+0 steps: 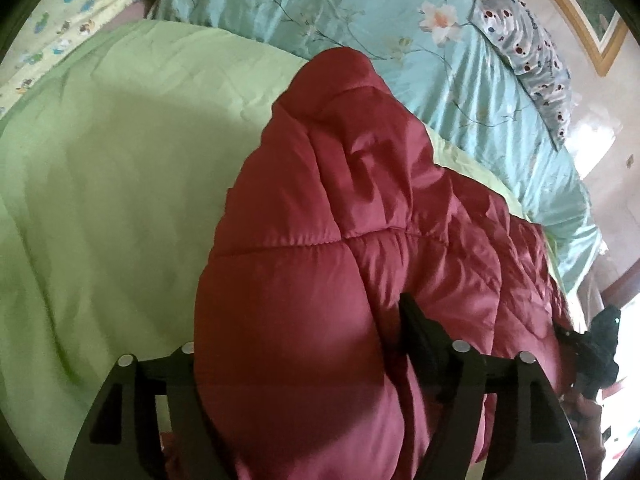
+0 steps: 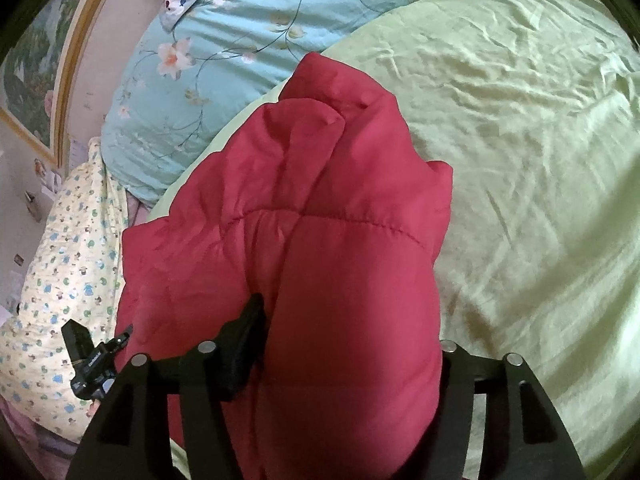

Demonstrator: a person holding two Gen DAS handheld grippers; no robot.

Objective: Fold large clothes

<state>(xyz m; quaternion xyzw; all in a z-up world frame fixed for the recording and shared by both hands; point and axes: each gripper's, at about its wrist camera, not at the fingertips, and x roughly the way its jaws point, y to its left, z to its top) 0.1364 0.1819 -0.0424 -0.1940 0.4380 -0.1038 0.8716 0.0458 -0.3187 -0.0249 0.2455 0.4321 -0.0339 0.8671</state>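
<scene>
A dark red puffy quilted jacket (image 1: 360, 208) lies bunched on a light green bedspread (image 1: 120, 184). In the left wrist view a thick fold of it fills the gap of my left gripper (image 1: 300, 312). The jaws stand wide; the right finger (image 1: 416, 332) rests beside the fabric and the left finger is hidden under it. In the right wrist view the same jacket (image 2: 320, 208) bulges through my right gripper (image 2: 352, 312). Its left finger (image 2: 246, 336) shows against the fold; the right one is covered. Both grippers stand open around the padding.
A teal floral quilt (image 1: 360, 20) and a spotted pillow (image 1: 520, 40) lie behind the jacket. A yellow printed blanket (image 2: 60, 280) hangs at the bed's side. A framed picture (image 2: 36, 60) hangs on the wall. Part of a black device (image 2: 94, 356) shows beside the jacket.
</scene>
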